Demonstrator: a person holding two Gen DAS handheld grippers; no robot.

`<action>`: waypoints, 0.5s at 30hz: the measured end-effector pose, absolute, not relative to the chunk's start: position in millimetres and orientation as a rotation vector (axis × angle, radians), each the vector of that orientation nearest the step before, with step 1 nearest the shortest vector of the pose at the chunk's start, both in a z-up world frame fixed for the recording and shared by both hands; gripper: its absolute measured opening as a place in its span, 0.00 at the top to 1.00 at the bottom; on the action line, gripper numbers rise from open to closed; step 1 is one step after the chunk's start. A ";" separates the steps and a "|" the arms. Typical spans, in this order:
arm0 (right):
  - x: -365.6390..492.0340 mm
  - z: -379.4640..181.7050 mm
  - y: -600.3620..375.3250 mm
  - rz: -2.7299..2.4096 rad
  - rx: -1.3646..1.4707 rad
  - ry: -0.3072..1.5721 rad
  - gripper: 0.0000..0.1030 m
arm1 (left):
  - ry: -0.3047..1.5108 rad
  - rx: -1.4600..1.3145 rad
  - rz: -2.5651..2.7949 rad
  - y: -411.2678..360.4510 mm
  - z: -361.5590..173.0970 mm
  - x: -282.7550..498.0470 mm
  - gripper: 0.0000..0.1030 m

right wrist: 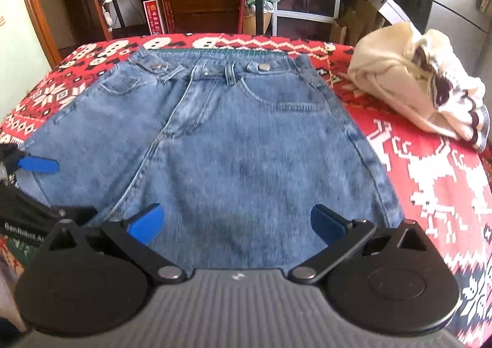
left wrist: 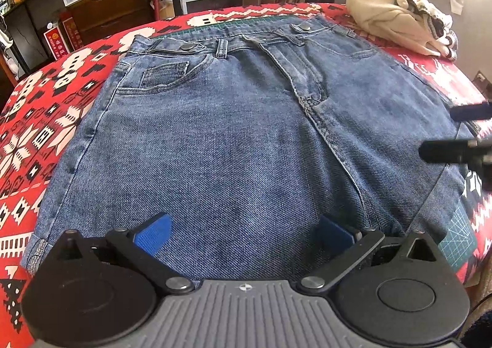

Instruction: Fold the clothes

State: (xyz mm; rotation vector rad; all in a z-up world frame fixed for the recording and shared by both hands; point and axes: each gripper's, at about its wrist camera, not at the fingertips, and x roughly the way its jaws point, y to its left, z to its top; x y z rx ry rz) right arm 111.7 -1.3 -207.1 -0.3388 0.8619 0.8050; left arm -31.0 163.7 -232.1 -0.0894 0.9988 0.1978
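Blue denim jeans (left wrist: 233, 138) lie flat on the red patterned table, waistband at the far side; the right wrist view shows the jeans (right wrist: 233, 148) from a little to the right. My left gripper (left wrist: 243, 232) is open over the near part of the denim, blue pads wide apart, nothing between them. My right gripper (right wrist: 236, 223) is also open above the near denim and holds nothing. The right gripper's dark fingers (left wrist: 449, 149) enter the left wrist view at the right edge. One blue pad of the left gripper (right wrist: 38, 165) shows at the left edge of the right wrist view.
A crumpled cream garment (left wrist: 399, 22) with dark stripes sits at the table's far right, cream garment (right wrist: 421, 83). The red patterned cloth (left wrist: 46, 120) covers the table over a green cutting mat (left wrist: 458, 237). Shelves, drawers and boxes stand beyond the far edge.
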 end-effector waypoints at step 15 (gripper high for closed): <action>192.4 -233.0 54.3 0.718 -0.363 0.953 0.00 | 0.995 -0.089 0.197 164.1 -232.3 -30.9 0.00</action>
